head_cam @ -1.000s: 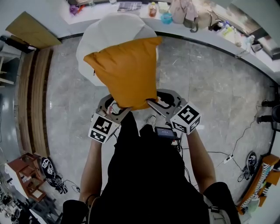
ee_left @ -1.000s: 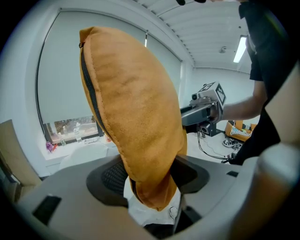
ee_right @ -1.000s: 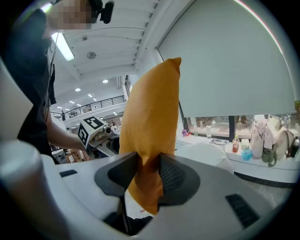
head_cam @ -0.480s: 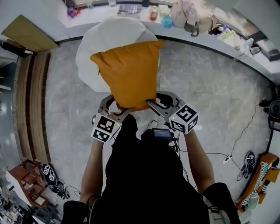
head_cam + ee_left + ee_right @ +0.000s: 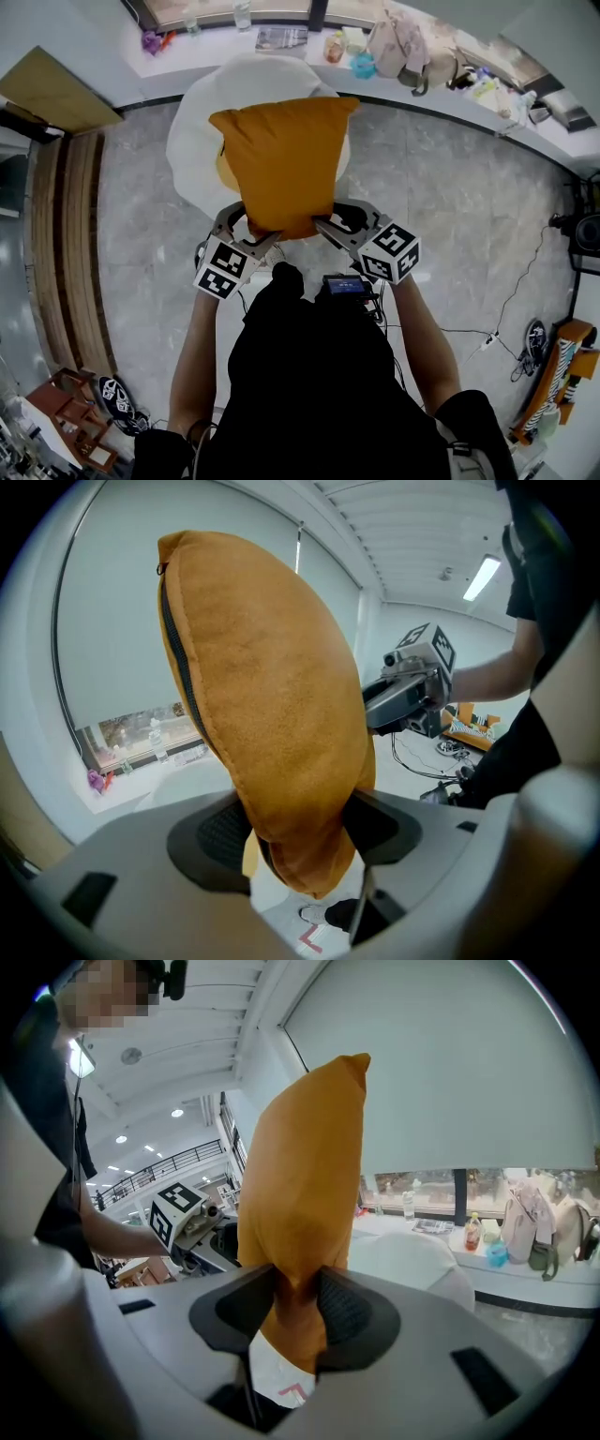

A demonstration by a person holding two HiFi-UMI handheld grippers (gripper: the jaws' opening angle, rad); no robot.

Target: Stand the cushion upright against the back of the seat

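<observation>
An orange cushion [image 5: 286, 164] hangs in the air over the white round seat [image 5: 192, 150], held by its near edge. My left gripper [image 5: 251, 230] grips its lower left corner and my right gripper [image 5: 328, 225] its lower right corner. In the left gripper view the cushion [image 5: 272, 705] fills the gap between the pads; these jaws have just been opening a little, with the fabric still pressed between them. In the right gripper view the cushion [image 5: 305, 1194] is pinched tight between the dark pads, and the seat [image 5: 412, 1255] lies beyond it.
A white ledge [image 5: 281, 42] behind the seat carries bottles, a magazine and a bag [image 5: 398, 42]. A wooden bench [image 5: 66, 234] runs along the left. Cables and a power strip [image 5: 487, 342] lie on the grey floor at the right.
Both grippers and the cushion have moved forward towards the white seat. The cushion now covers more of the seat.
</observation>
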